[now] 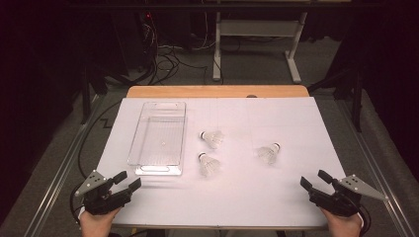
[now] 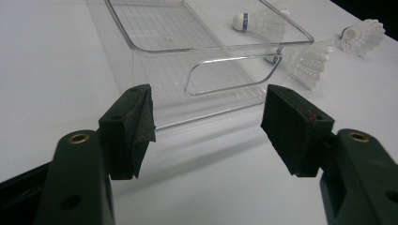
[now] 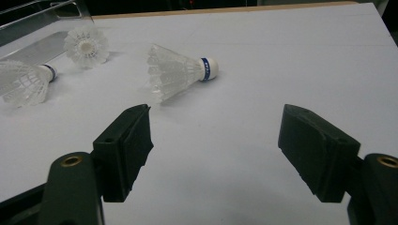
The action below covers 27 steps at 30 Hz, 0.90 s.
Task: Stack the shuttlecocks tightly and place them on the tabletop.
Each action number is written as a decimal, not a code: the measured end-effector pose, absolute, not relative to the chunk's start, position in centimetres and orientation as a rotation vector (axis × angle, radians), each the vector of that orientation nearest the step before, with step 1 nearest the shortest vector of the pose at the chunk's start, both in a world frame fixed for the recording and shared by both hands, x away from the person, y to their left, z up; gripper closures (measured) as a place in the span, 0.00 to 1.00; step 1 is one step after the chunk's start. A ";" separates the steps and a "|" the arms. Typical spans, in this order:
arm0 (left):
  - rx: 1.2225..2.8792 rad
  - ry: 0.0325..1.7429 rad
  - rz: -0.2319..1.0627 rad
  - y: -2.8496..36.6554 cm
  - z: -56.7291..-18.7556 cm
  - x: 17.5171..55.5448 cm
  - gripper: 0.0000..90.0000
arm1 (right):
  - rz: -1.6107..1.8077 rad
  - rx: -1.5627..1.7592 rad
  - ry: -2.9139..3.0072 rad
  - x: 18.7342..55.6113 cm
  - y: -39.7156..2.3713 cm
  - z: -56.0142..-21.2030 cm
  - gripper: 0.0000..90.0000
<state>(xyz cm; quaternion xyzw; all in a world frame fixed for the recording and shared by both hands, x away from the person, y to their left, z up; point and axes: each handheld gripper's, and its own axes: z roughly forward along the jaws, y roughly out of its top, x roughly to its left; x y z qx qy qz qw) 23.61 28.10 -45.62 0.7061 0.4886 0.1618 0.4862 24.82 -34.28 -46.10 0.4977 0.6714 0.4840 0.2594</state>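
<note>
White table (image 1: 276,197) (wood far edge), dark cabled room, both grippers' fingers spread, empty.

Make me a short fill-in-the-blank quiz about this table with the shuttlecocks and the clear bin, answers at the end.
1. The number of shuttlecocks lying on the white table is ____.
2. The clear plastic bin holds ____ shuttlecocks.
3. The left gripper and the right gripper both have their jaws ____.
4. The lone shuttlecock lies nearer the ____ gripper.

Answers: three; no; open; right
</note>
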 end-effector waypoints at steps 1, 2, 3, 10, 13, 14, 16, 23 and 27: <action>1.721 1.188 0.394 28.1 -45.6 23.6 0.39 | 1.313 1.351 1.821 24.8 -34.3 -46.1 0.29; 1.721 1.186 0.396 28.1 -45.6 23.5 0.39 | 1.313 1.352 1.821 24.8 -34.3 -46.1 0.29; 1.721 1.186 0.396 28.1 -45.6 23.5 0.39 | 1.315 1.352 1.820 24.8 -34.3 -46.1 0.29; 1.725 1.173 0.386 27.6 -45.5 23.4 0.39 | 1.319 1.355 1.819 24.8 -34.3 -46.1 0.30; 1.730 1.166 0.383 27.4 -45.3 23.4 0.39 | 1.320 1.353 1.821 24.8 -34.3 -46.1 0.30; 1.731 1.162 0.382 27.3 -45.2 23.4 0.39 | 1.320 1.354 1.822 24.8 -34.3 -46.1 0.30; 1.733 1.156 0.376 27.1 -45.1 23.4 0.39 | 1.321 1.354 1.823 24.8 -34.3 -46.1 0.30; 1.741 1.138 0.364 26.5 -44.9 23.6 0.39 | 1.323 1.353 1.824 24.8 -34.2 -46.1 0.30; 1.747 1.131 0.352 26.1 -44.9 23.6 0.40 | 1.323 1.354 1.827 24.8 -34.2 -46.1 0.30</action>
